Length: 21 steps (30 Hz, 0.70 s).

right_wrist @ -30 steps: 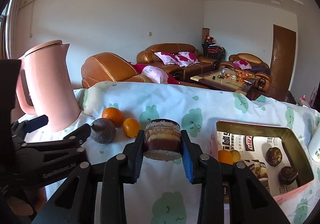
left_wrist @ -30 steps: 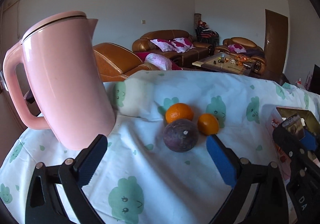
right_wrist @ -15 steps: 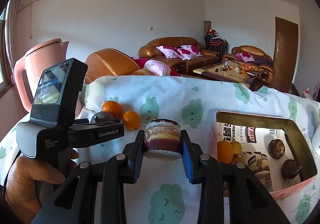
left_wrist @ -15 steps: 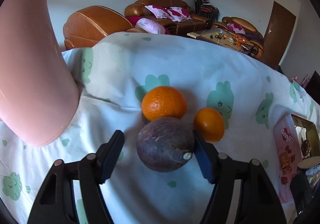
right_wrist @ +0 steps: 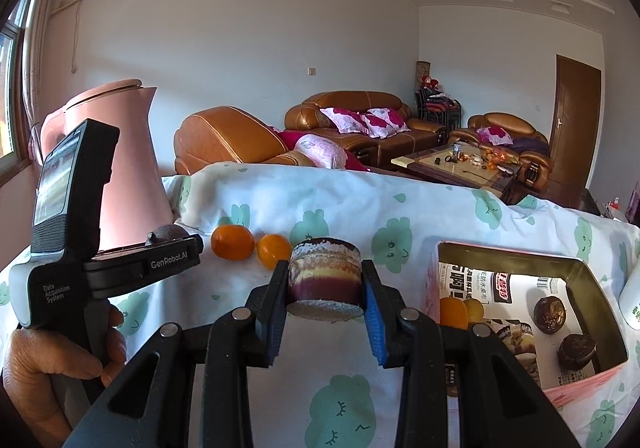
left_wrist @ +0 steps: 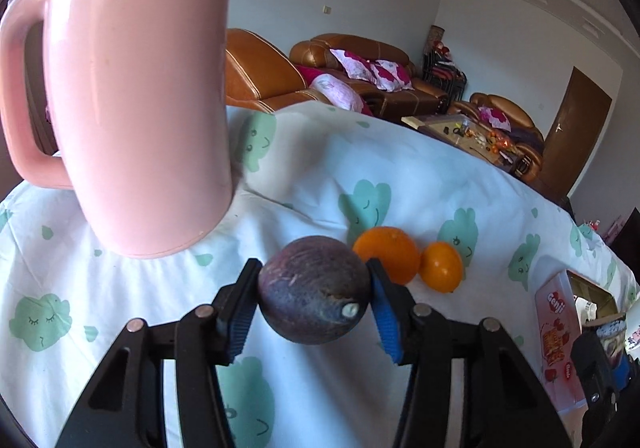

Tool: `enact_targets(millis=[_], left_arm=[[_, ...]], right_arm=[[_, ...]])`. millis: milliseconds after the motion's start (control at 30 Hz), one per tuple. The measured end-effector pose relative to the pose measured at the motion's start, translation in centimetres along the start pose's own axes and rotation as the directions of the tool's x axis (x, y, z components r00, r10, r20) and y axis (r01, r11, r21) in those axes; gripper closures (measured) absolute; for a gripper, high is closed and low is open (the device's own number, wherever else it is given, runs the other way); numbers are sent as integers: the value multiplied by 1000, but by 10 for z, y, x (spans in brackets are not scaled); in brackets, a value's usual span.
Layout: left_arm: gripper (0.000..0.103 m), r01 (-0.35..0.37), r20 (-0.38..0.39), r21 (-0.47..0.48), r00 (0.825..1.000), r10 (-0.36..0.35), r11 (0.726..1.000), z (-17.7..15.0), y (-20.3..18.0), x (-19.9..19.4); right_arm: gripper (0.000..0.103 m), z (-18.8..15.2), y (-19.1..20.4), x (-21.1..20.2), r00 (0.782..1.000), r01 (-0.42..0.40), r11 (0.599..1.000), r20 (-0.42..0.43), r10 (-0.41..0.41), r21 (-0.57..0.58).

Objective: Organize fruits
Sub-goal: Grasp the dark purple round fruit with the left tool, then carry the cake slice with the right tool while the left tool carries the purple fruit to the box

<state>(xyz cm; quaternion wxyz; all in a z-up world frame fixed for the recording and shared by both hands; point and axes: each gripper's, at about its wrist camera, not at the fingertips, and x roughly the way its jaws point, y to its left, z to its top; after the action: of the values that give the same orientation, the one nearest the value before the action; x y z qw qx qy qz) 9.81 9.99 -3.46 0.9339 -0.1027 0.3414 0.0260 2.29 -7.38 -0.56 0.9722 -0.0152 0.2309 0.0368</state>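
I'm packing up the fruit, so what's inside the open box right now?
In the box: an orange, a yellow fruit behind it, two dark fruits on printed paper. The near wall and right claw hide the rest.

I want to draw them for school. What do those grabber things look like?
Each hand-held gripper is black plastic, with two long hollow arms joined by silver rivets. The left one and the right one have ribbed pads: one black, one blue. The left one's handle has a small screen and white lettering, "GenRoboLAI" and "Data Acquisition System".
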Motion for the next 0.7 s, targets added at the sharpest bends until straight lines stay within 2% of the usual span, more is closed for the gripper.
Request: enact_targets(millis=[233,700], left_arm=[[49,-98,117,30,989,94,995,-13,-1,-32],[49,-138,196,77,973,121,987,-34,-19,-67]], right_arm=[[67,-1,11,-11,998,-23,999,59,25,-46],[67,-13,9,-33,998,-20,998,63,23,-56]])
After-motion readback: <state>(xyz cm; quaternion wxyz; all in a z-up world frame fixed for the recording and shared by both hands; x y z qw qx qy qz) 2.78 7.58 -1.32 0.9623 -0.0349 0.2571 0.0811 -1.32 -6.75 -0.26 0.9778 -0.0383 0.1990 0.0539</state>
